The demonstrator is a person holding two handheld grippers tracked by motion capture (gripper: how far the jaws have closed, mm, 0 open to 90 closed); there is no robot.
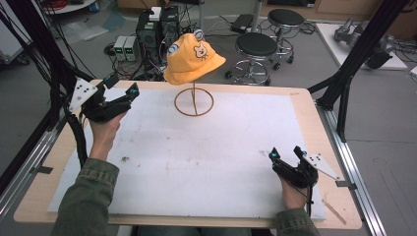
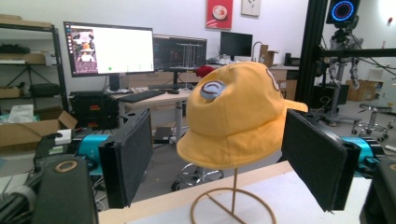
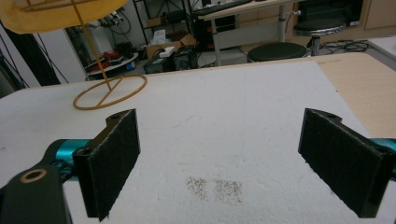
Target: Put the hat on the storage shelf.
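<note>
Left hand-held gripper [image 1: 120, 93]: jaws spread wide, released, nothing between the pads. It's held up off the desk [image 1: 305, 105] at the far left corner, aimed toward the hat. In the left gripper view the left hand-held gripper [image 2: 224, 168] frames the yellow bucket hat [image 2: 238, 116] between its two black pads [image 2: 128, 156], hat clearly farther off, no contact.

Right hand-held gripper [image 1: 286, 155]: also released, jaws wide apart, empty. Sits low near the front right of the desk, well apart from the hat. In the right gripper view the right hand-held gripper [image 3: 219, 158] looks across the white foam mat [image 3: 233, 107], with a patch of dark specks [image 3: 215, 186] just ahead of the pads.

Hat: yellow bucket hat [image 1: 193, 59] with a bear face print and small ears, perched on top of a thin wire hat stand [image 1: 193, 101]. The stand's ring base rests on the white foam mat [image 1: 206, 152] near the desk's far edge, centre-left. Hat brim hangs clear of the mat, stem upright.

Behind the desk: black stools [image 1: 255, 49] and computer boxes [image 1: 157, 29] on the floor.
</note>
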